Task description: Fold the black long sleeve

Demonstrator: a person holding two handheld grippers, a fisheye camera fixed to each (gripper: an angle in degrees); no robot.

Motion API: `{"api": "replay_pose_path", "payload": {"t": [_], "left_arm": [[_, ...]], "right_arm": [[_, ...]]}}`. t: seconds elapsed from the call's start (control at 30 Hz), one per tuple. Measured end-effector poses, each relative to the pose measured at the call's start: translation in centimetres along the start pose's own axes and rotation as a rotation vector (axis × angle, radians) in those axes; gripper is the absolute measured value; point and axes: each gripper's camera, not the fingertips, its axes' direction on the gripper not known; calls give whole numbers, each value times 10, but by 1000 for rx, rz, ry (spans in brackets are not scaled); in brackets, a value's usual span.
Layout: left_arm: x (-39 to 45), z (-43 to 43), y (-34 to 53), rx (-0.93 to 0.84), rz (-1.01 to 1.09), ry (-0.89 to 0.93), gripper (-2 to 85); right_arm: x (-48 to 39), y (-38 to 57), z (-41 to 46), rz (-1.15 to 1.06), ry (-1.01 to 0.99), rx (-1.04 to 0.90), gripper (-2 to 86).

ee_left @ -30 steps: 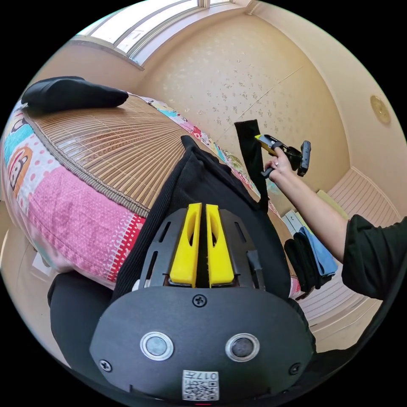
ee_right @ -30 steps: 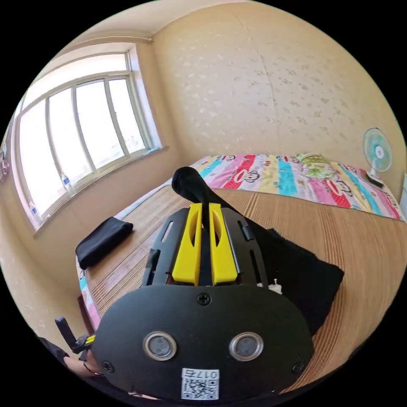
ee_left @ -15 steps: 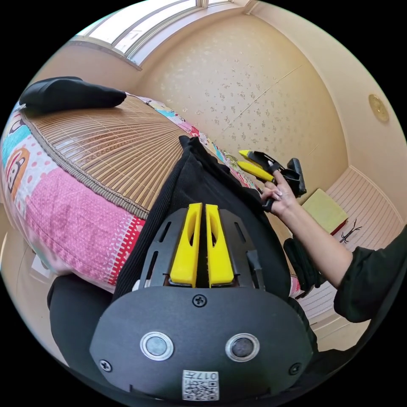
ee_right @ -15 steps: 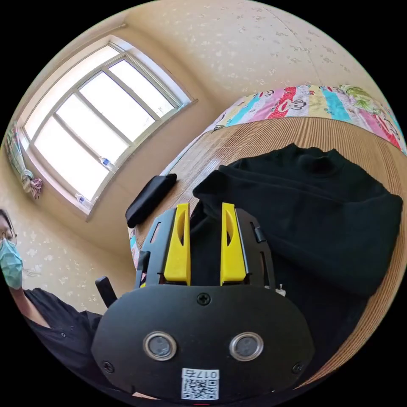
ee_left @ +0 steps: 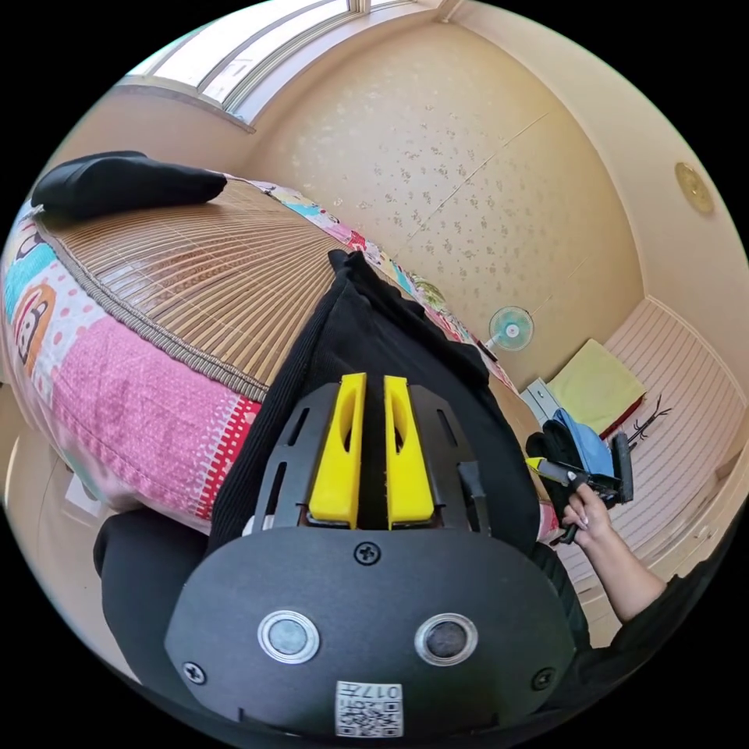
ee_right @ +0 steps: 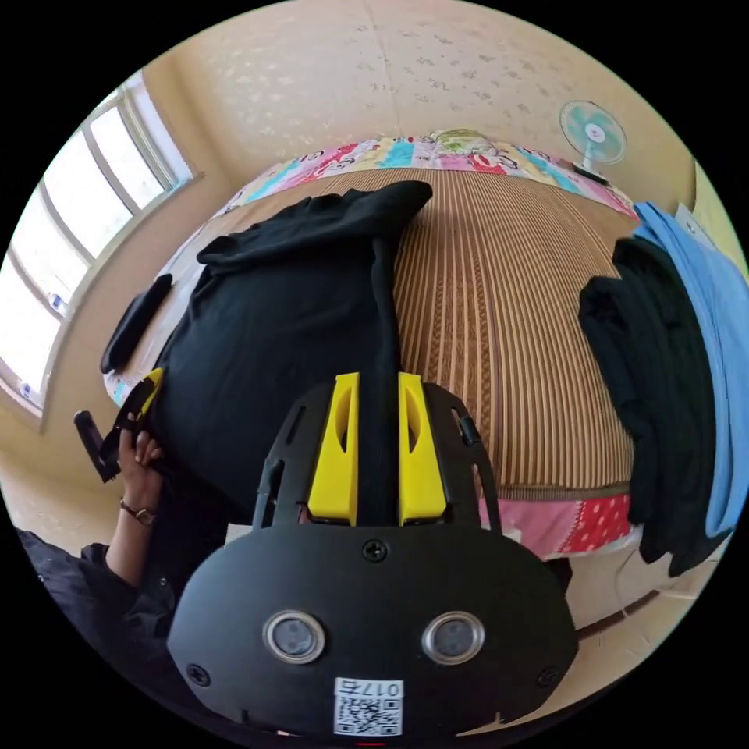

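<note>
In my left gripper view, my left gripper (ee_left: 367, 456) had its yellow jaws nearly closed, pinching the hem of the black long-sleeve top (ee_left: 374, 351) that spread over the woven bamboo mat (ee_left: 195, 265). In my right gripper view, my right gripper (ee_right: 378, 449) clamped a black sleeve strip running up onto the mat.

Both round fisheye pictures are brightly lit by daylight from the white-framed glass window (ee_right: 47, 289), washed out at nine o'clock. Straight lines are bent near the edges. The black knitted long-sleeved top (ee_right: 281, 328) is seen as dark, with little detail.
</note>
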Motion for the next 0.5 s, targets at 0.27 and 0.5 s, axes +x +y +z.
{"api": "replay_pose_path", "payload": {"t": [0.27,0.5], "left_arm": [[19,-85,-19,22,20,-118,91],[-14,-81,-30,-495,10,15,109]], "right_arm": [[66,52,-77,203,-214,-30,85],[98,52,-125,208,-309,-90,91]]}}
